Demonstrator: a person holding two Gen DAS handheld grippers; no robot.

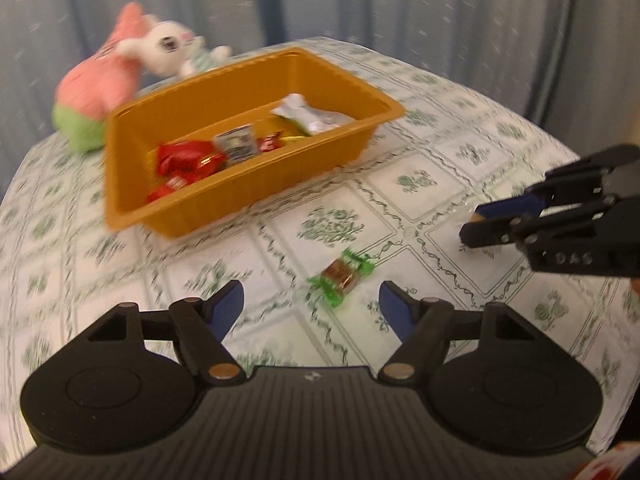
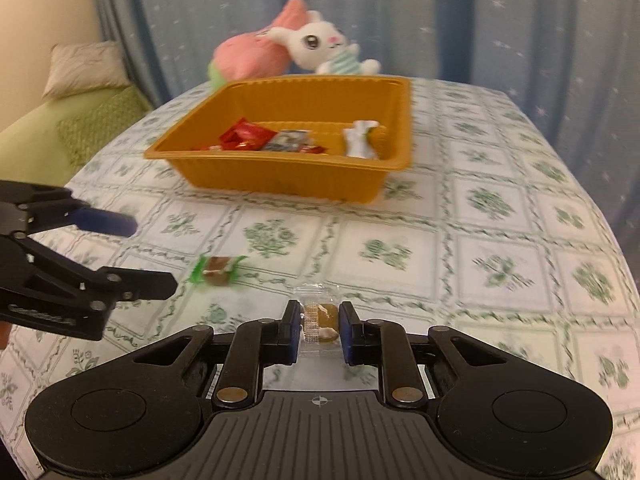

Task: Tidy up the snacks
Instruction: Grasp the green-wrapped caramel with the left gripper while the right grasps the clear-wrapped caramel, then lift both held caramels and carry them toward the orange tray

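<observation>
An orange tray stands on the table and holds several wrapped snacks, red and silver. A green-wrapped candy lies on the tablecloth just ahead of my left gripper, which is open and empty. My right gripper is shut on a clear-wrapped candy low over the table; it also shows in the left wrist view, to the right of the green candy.
A pink and green plush and a white bunny plush lie behind the tray. A green sofa with a cushion stands left of the table. A blue curtain hangs behind.
</observation>
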